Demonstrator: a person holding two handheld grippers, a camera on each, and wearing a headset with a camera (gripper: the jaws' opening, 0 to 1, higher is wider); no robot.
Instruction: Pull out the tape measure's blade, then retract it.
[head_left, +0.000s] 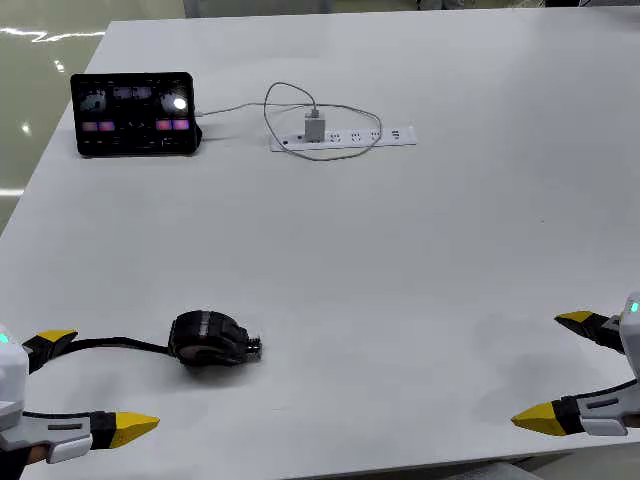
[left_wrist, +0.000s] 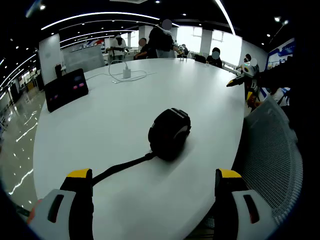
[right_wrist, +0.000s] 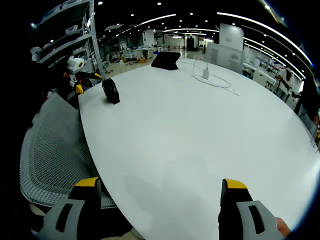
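Observation:
A black tape measure (head_left: 209, 338) lies on the white table (head_left: 400, 260) near its front left, its black strap trailing left toward my left gripper (head_left: 92, 385). That gripper is open, its yellow tips spread either side of the strap's end, with nothing held. The left gripper view has the tape measure (left_wrist: 170, 132) a short way ahead of the left gripper (left_wrist: 154, 177). My right gripper (head_left: 560, 368) is open at the front right edge, far from the tape measure (right_wrist: 110, 91), which is small in the right gripper view; the right gripper (right_wrist: 160, 186) is empty.
A black tablet (head_left: 133, 113) stands at the back left. A white power strip (head_left: 345, 137) with a plugged charger and looped cable lies behind the middle. A grey mesh chair (left_wrist: 272, 150) sits by the table's near edge. People stand in the far room.

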